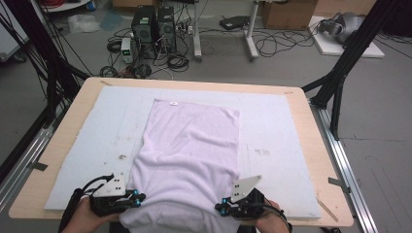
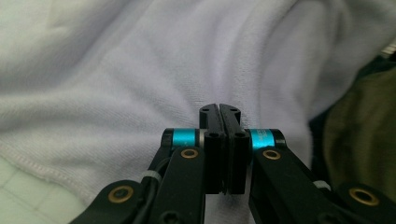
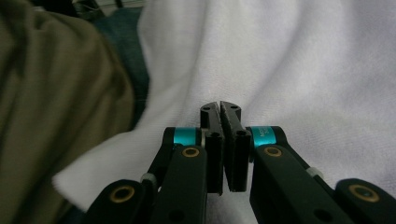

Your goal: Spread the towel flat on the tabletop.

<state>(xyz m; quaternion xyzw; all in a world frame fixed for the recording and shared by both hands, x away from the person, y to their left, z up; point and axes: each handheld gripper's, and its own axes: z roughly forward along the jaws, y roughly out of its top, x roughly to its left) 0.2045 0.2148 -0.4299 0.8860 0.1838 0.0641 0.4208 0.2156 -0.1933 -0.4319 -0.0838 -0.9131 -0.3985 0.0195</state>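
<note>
A pale lilac towel (image 1: 189,145) lies lengthwise on the grey mat (image 1: 272,126), and its near end hangs over the table's front edge. My left gripper (image 1: 138,199) sits at the towel's near left edge and my right gripper (image 1: 221,208) at its near right edge, each held in a hand. In the left gripper view the jaws (image 2: 219,108) are pressed together with their tips in the towel (image 2: 140,70). The right gripper view shows the same: shut jaws (image 3: 220,106) with their tips in a fold of the towel (image 3: 303,70).
The mat covers a wooden table (image 1: 311,111) with bare rims left and right. Black frame poles (image 1: 340,73) stand at both back corners. The person's olive clothing (image 3: 46,93) is close behind the hanging end. Computers and cables (image 1: 155,34) lie on the floor beyond.
</note>
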